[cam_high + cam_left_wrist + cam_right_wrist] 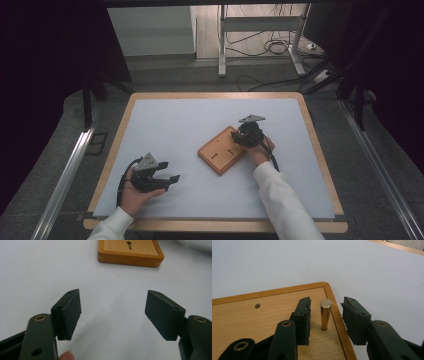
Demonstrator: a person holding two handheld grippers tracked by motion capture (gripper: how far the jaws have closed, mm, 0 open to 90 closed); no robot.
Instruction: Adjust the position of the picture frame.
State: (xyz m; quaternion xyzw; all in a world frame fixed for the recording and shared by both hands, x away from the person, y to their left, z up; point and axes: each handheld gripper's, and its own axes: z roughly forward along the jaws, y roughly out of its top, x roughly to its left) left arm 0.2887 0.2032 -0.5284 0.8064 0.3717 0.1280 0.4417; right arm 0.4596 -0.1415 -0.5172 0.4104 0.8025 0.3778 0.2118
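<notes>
A wooden board (221,150) with an orange-brown rim lies flat at the middle right of the white mat. A short brass pin (325,313) stands upright in the board (262,322) close to its rounded corner. My right gripper (326,302) straddles that pin, open, with a small gap on each side between pads and pin. From above, the right gripper (248,134) sits over the board's far right end. My left gripper (170,171) rests low at the front left, open and holding nothing. Its jaws (113,296) point toward the board (130,255), which shows a keyhole slot (128,243).
The white mat (190,120) covers a wood-edged table (215,226). A small round hole (257,306) marks the board's surface. Beyond the table's far edge are a metal frame (222,45) and loose cables (275,47) on the floor. A rail (67,170) runs along the left.
</notes>
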